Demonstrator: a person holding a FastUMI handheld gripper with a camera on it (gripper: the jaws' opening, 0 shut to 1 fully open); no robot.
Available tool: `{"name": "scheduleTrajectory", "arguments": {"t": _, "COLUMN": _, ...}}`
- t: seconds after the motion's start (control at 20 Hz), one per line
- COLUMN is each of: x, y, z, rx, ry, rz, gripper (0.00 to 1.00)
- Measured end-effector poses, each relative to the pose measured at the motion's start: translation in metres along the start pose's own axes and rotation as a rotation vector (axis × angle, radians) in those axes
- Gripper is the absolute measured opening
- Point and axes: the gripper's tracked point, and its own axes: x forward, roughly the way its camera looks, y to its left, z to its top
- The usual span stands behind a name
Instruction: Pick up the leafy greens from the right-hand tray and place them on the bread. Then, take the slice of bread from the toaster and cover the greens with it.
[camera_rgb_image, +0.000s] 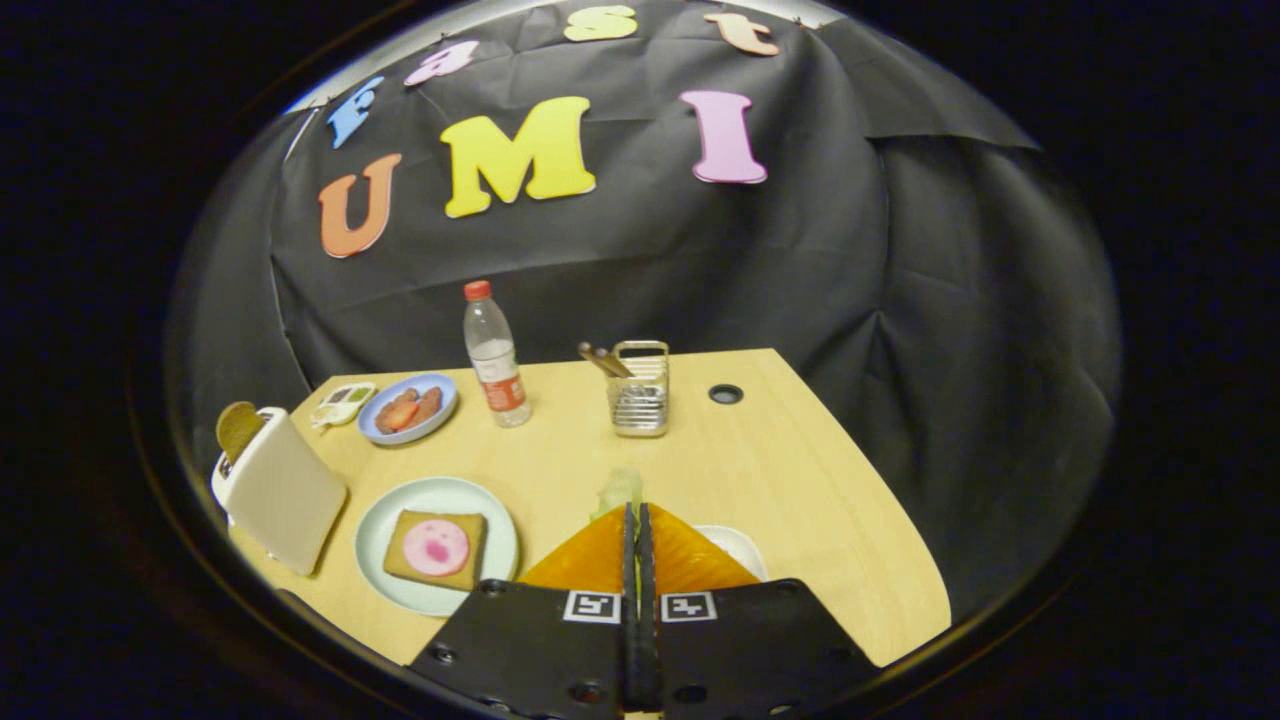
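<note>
My gripper (637, 510) has its two orange fingers (590, 560) pressed together, and a pale green leaf (622, 490) sticks out just past the tips, pinched between them. Below the right finger shows the rim of a white tray (735, 545). Left of the fingers, a pale green plate (400, 520) carries a slice of bread (400, 565) topped with a pink round of ham (435, 547). Further left stands a white toaster (280, 490) with a brown slice of bread (238, 427) poking out of its top.
At the back of the wooden table (780, 470) stand a water bottle (495, 355) with a red cap, a wire holder (640, 395) with sticks, a blue plate (440, 405) of red food and a small white dish (342, 400). A round hole (725, 394) sits behind the holder.
</note>
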Motion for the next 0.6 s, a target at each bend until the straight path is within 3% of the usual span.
{"name": "scheduleTrajectory", "arguments": {"t": 0.4, "x": -0.049, "y": 0.14, "z": 0.015, "rx": -0.124, "ry": -0.078, "rz": 0.199, "gripper": 0.0}}
{"name": "scheduleTrajectory", "arguments": {"t": 0.6, "x": -0.047, "y": 0.203, "z": 0.005, "rx": -0.159, "ry": -0.064, "rz": 0.283, "gripper": 0.0}}
